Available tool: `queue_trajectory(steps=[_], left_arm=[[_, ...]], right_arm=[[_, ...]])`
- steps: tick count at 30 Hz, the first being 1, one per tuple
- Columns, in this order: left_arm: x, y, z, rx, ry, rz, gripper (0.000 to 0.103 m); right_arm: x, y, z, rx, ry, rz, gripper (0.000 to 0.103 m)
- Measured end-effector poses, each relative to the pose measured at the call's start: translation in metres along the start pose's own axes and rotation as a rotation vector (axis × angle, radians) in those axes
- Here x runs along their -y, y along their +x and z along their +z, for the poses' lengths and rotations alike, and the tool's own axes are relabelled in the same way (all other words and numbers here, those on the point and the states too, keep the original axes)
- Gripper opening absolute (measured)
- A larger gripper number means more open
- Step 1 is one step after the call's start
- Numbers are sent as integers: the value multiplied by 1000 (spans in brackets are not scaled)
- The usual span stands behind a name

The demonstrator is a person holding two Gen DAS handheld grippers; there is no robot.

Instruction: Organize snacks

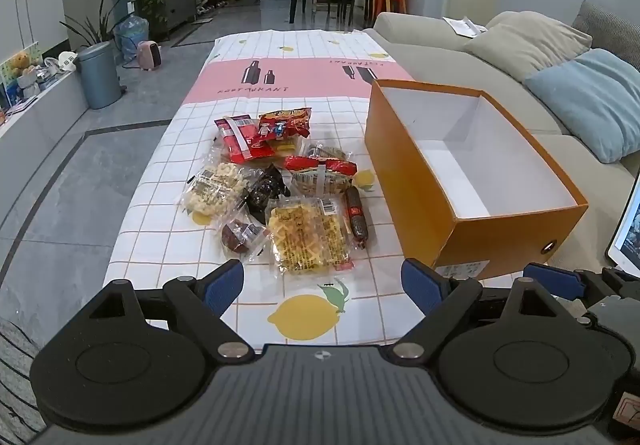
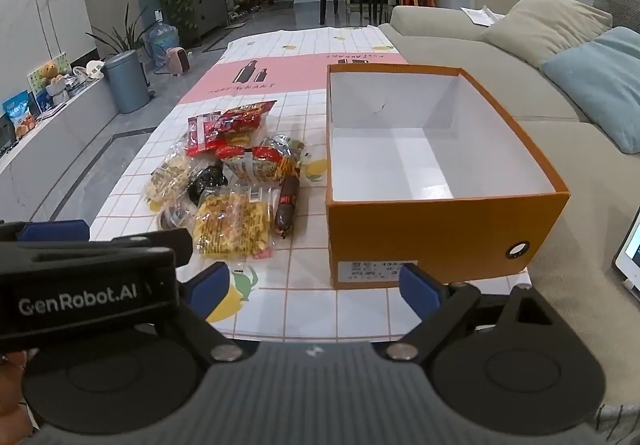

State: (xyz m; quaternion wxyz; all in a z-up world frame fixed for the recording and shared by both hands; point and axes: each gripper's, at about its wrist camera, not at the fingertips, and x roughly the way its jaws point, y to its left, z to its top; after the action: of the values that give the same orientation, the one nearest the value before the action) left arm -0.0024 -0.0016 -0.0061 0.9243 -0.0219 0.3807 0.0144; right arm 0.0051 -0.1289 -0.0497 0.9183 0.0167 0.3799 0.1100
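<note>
Both the left hand-held gripper (image 1: 322,287) and right hand-held gripper (image 2: 314,289) gape wide, empty; snacks (image 1: 280,189) lie at nine o'clock of the orange box (image 1: 404,173) on the table (image 1: 160,237).

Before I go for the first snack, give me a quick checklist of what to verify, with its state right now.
1. Left gripper open with nothing between its pads: ok.
2. Right gripper open with nothing between its pads: ok.
3. Orange box open at the top, nothing inside it: ok.
4. Snack pile on the tablecloth to the left of the box, nothing over it: ok.
5. Sausage stick lies alone at the pile's edge nearest the box, an easy first pick: ok.
6. Other packets overlap one another, so a clean single grasp: cannot tell.
</note>
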Motion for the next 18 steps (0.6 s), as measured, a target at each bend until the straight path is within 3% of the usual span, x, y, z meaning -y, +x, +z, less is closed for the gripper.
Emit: queue_trajectory(steps=[18], left_arm=[[-2,1,-2,-14,-11,4,103]], right_arm=[[-2,2,-2,-21,-3,6,90]])
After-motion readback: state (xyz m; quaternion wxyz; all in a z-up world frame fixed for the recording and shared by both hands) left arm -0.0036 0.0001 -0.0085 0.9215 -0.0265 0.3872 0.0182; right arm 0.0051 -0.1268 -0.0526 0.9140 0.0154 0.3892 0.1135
